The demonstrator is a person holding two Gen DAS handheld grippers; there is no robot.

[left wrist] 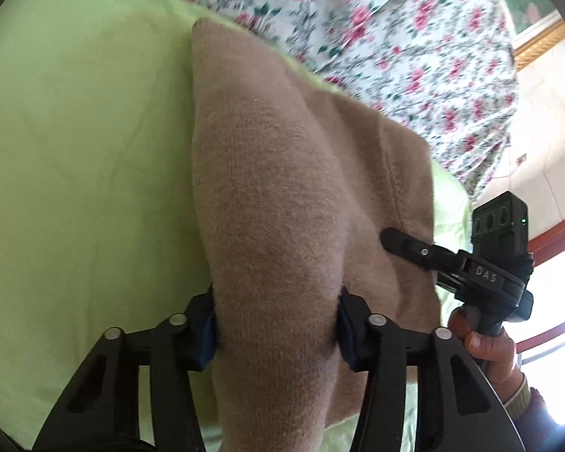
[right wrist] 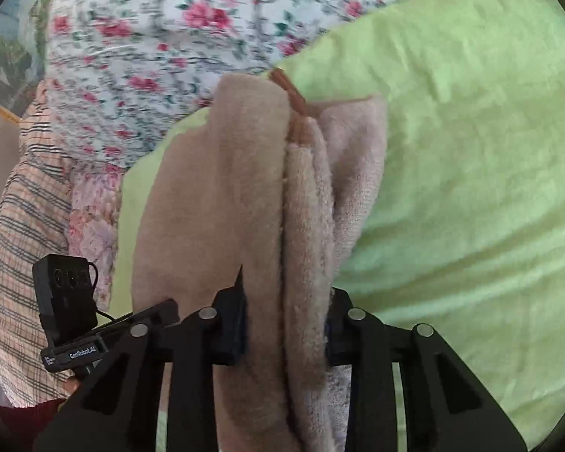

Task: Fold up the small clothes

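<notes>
A small fuzzy beige garment [left wrist: 282, 196] lies over a light green blanket [left wrist: 86, 150]. My left gripper [left wrist: 277, 333] is shut on a bunched fold of the garment, the cloth filling the gap between its pads. My right gripper [right wrist: 286, 329] is shut on the garment [right wrist: 226, 207] too, gripping layered folds with a brown trim [right wrist: 295, 109] at the far end. The right gripper also shows in the left wrist view [left wrist: 425, 252], at the garment's right edge. The left gripper shows in the right wrist view [right wrist: 105, 324], at the lower left.
A floral sheet [left wrist: 376, 37] lies beyond the green blanket [right wrist: 471, 150]. A plaid cloth [right wrist: 22, 226] lies at the left in the right wrist view. A tiled floor [left wrist: 546, 132] and a gold picture frame [left wrist: 538, 37] lie at the right in the left wrist view.
</notes>
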